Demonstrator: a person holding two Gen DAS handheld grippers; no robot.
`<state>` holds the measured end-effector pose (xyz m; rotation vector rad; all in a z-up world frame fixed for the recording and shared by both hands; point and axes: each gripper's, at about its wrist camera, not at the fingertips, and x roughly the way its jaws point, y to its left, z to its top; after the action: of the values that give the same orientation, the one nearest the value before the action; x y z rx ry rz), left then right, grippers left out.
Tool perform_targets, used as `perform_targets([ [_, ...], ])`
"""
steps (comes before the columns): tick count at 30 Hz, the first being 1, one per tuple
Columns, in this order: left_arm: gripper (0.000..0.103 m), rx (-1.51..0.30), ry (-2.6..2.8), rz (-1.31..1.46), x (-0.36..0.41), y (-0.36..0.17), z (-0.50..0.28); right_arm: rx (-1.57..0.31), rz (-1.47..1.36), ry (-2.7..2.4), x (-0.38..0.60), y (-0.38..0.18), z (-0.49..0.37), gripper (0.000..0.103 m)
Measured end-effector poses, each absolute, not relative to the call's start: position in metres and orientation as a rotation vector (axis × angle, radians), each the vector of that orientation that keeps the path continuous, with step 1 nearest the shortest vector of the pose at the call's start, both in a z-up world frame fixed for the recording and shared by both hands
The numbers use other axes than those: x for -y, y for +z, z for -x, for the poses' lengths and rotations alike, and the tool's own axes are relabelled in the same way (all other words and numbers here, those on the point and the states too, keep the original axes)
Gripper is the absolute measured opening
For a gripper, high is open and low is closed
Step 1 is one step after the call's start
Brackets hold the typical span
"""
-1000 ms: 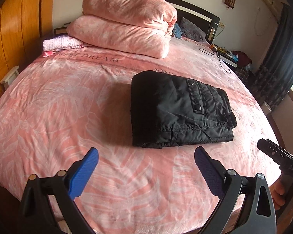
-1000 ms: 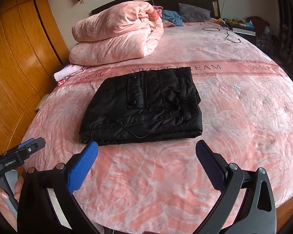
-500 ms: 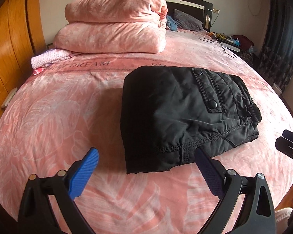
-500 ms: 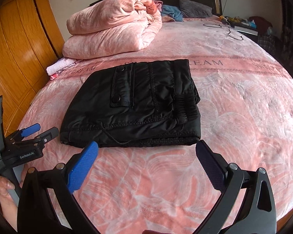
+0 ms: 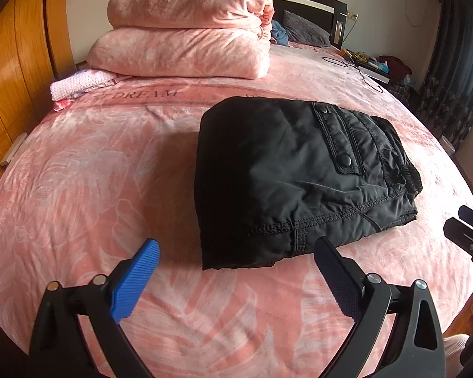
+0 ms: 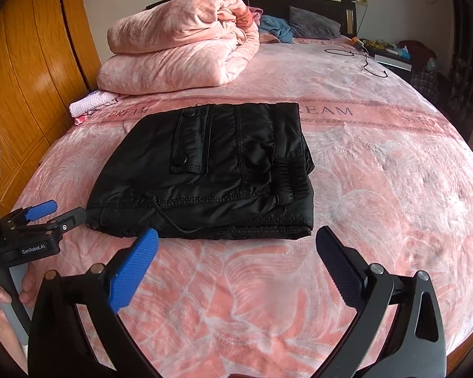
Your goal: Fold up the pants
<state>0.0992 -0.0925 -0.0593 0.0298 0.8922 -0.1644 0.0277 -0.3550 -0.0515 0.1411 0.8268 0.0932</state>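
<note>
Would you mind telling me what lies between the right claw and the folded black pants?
Only bare pink bedspread: in the right wrist view, nothing sits between the open right claw and the pants.

Your right hand-held gripper (image 5: 470,236) is cut off by the left wrist view's right edge, so its fingertips stay out of sight. The printed lettering (image 6: 326,111) on the pink plush bedspread (image 6: 378,189) runs partly under the folded black quilted pants (image 6: 211,170). Clutter on the dark nightstand (image 6: 394,53) is too small to identify.
</note>
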Motion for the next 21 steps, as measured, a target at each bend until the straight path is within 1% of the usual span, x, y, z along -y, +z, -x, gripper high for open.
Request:
perform_targets([
  [21,0.099,-0.906,-0.154,-0.064,0.0942,-0.0625,-0.0960,-0.839,-0.138,0.100,0.3491,-0.0547,-0.0302,0.100],
])
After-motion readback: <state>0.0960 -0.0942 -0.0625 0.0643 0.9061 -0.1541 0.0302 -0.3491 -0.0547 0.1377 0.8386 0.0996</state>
